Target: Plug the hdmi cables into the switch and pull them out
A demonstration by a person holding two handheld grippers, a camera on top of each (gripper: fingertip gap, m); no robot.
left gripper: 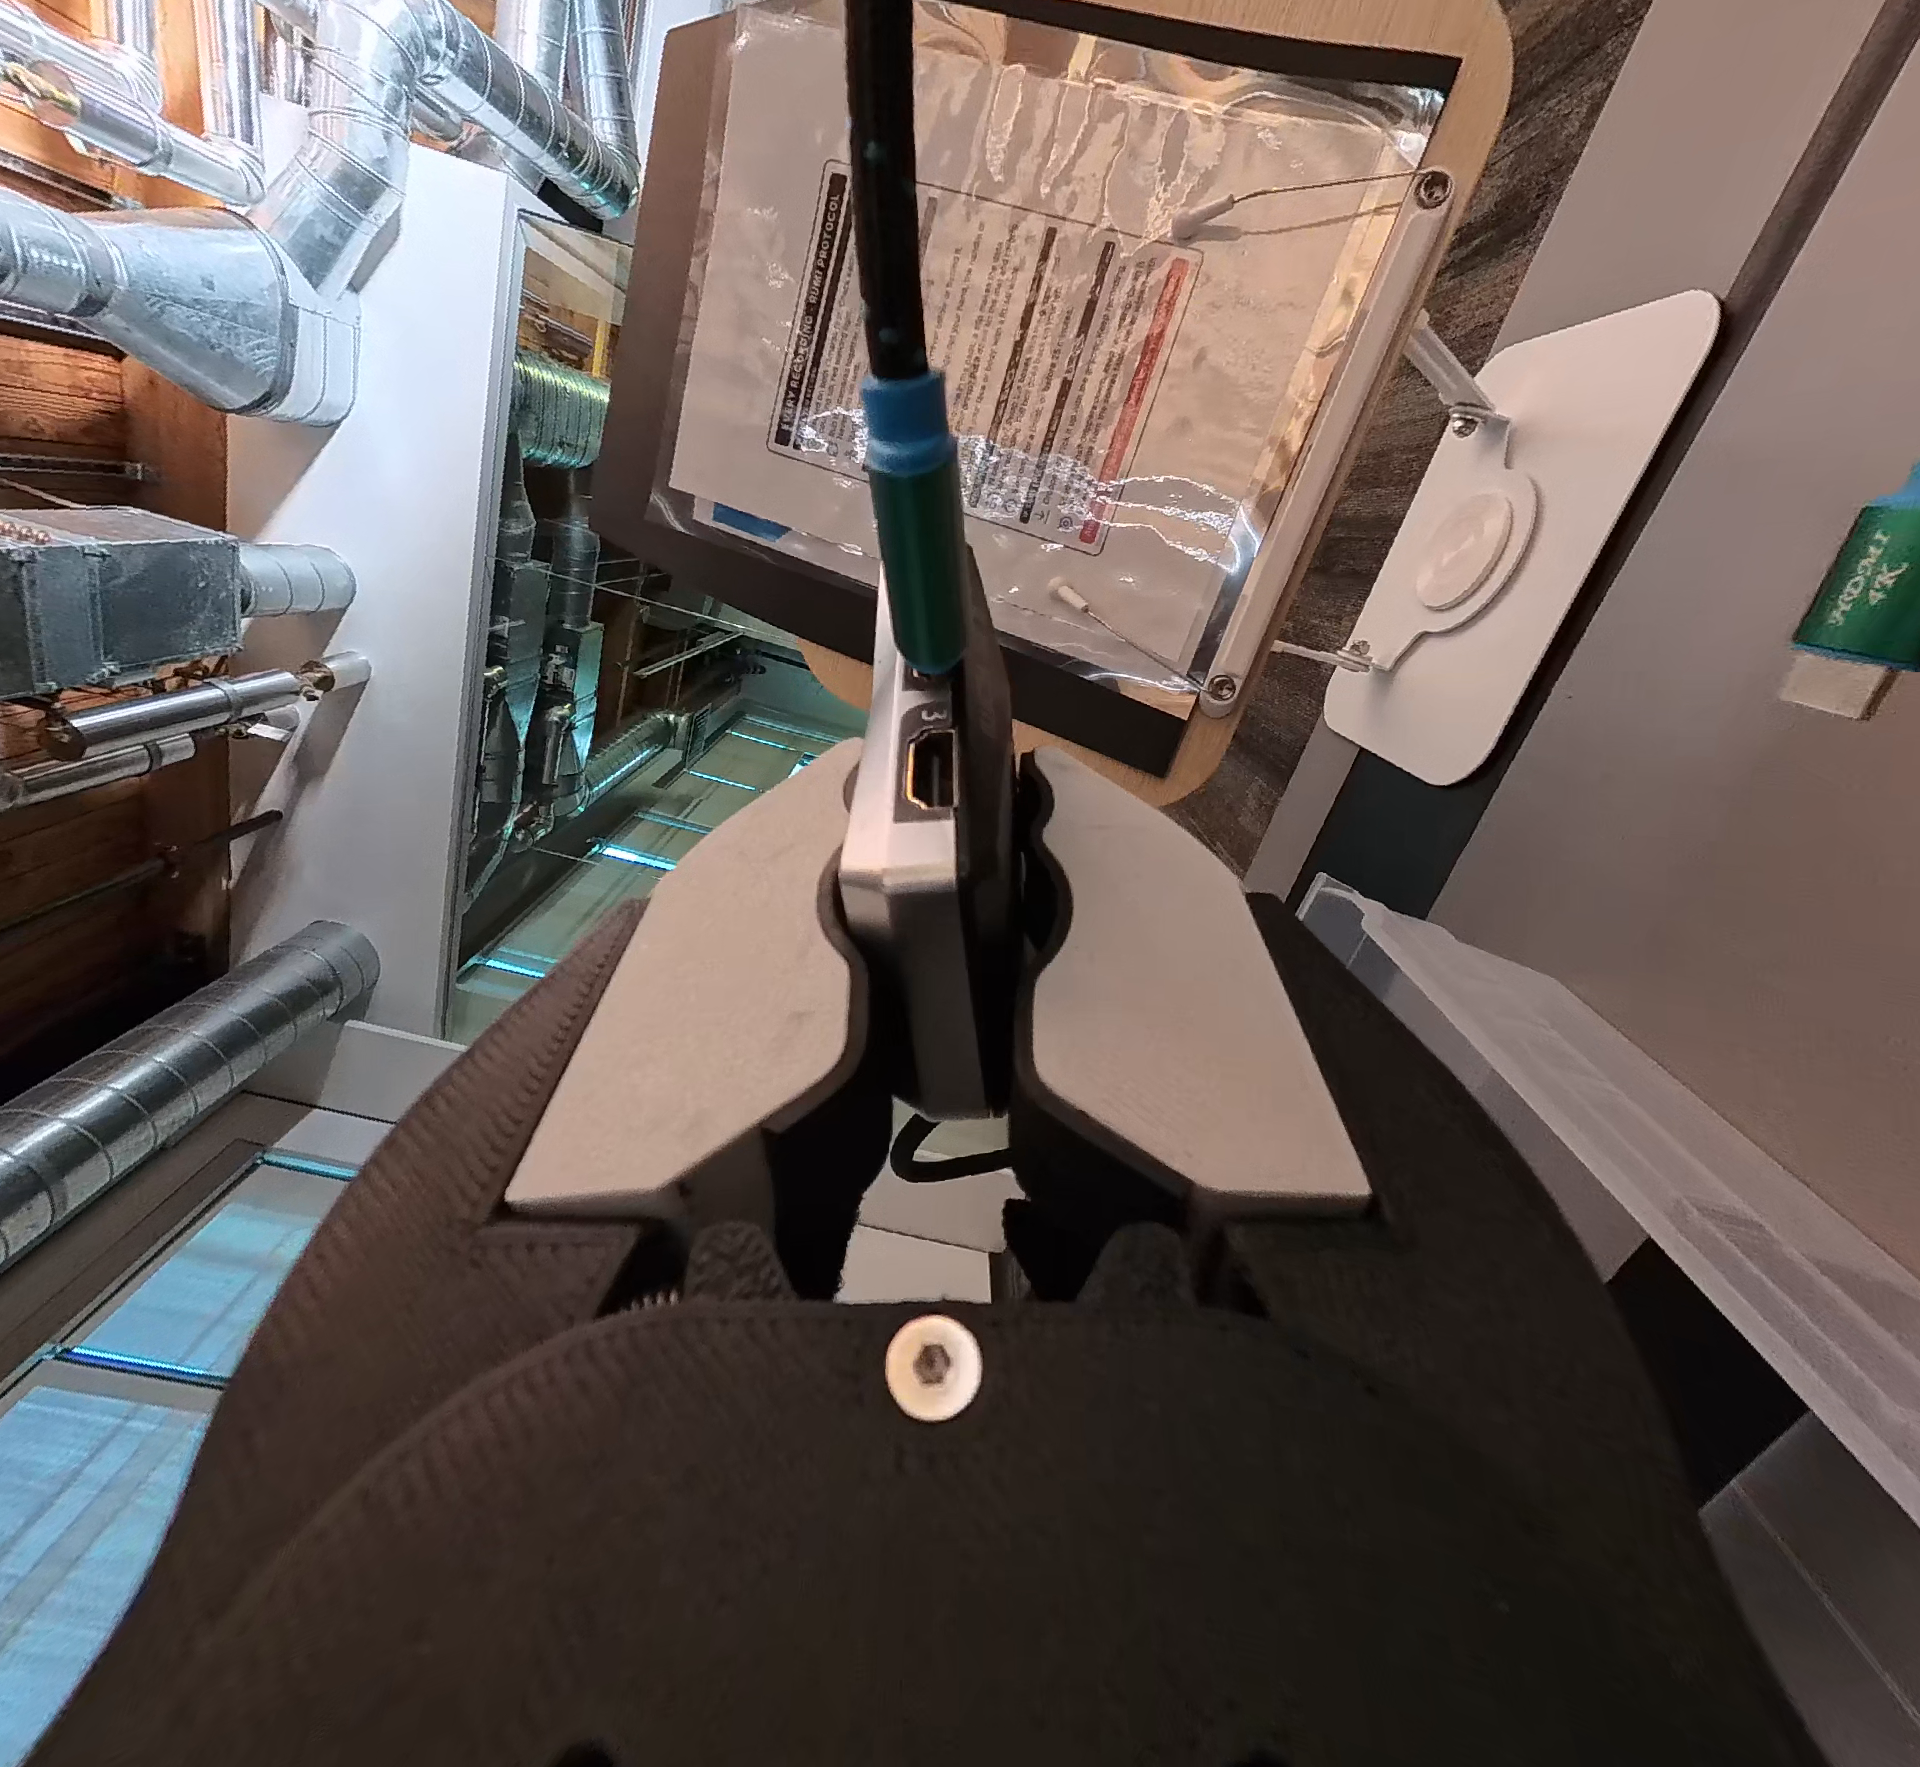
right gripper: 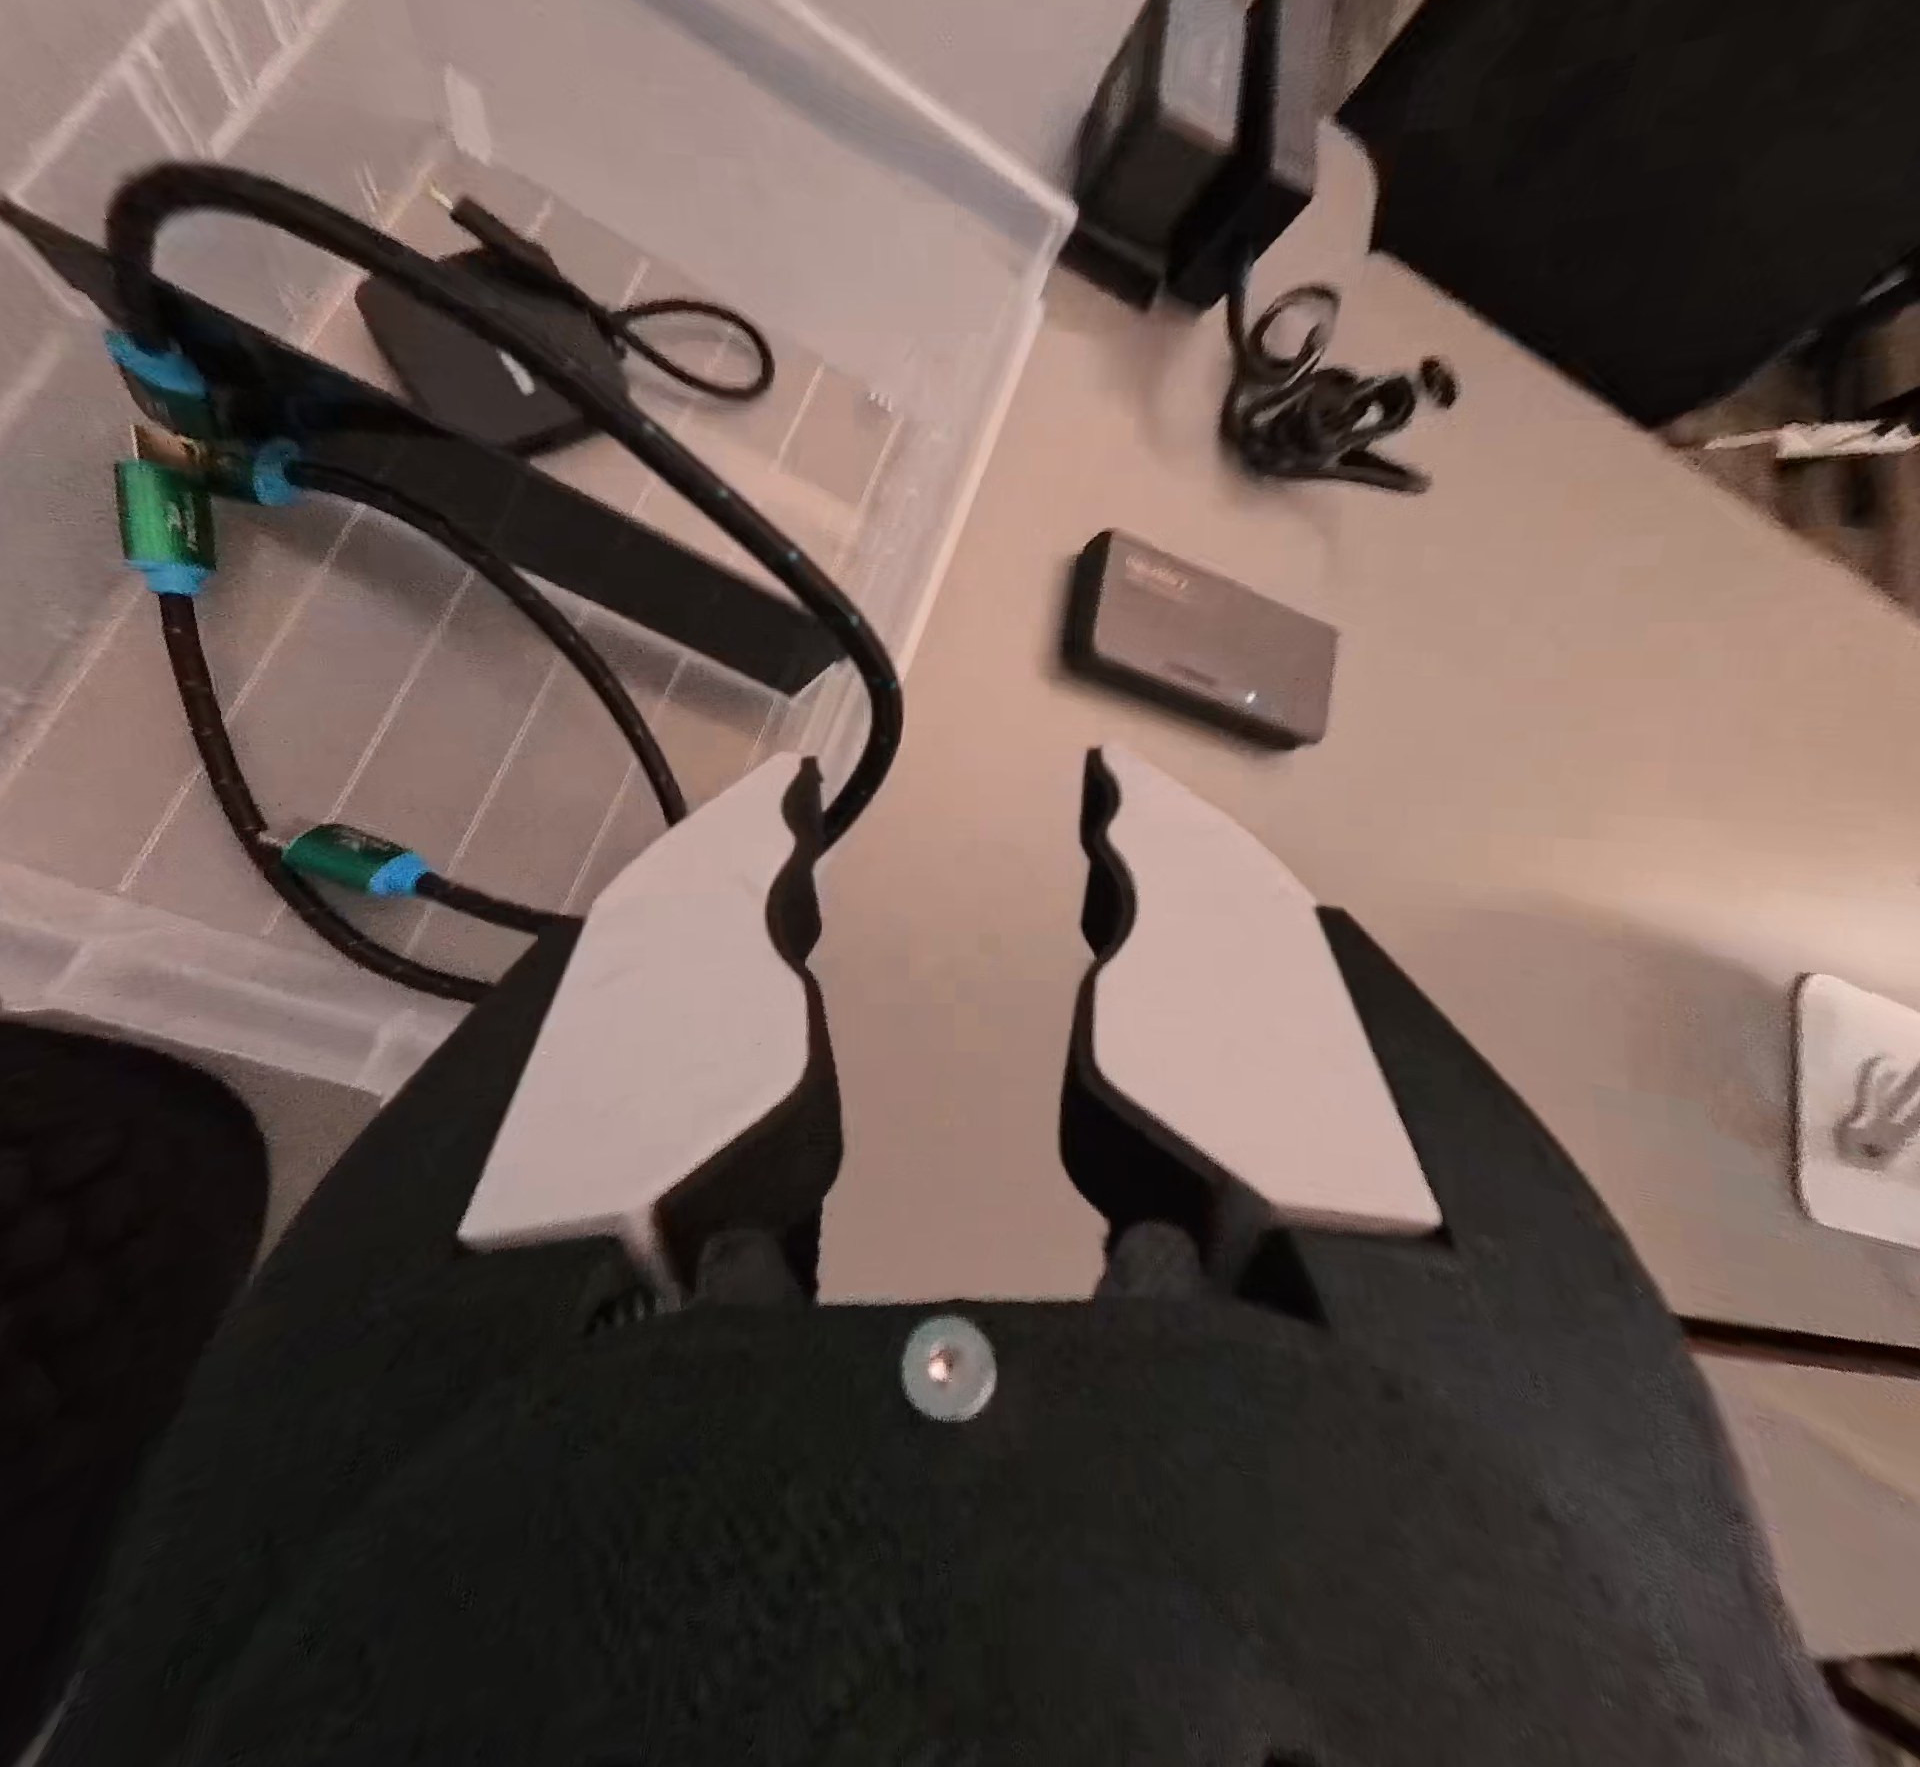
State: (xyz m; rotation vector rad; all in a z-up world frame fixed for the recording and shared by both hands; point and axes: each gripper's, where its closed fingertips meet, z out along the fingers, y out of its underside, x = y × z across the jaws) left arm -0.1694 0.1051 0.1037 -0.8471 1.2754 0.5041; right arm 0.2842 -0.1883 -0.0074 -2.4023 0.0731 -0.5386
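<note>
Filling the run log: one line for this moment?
left gripper: shut on switch | HDMI plug: in switch | right gripper: open, empty

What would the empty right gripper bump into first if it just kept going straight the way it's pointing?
Most likely the bare tabletop: the open right gripper points down at it with nothing between its fingers. The small dark box lies just right of that line, the braided cable just left. Blur makes depth uncertain.

Bare table point(right gripper: 966, 1042) ahead; braided cable point(right gripper: 862, 709) crowds left.
</note>
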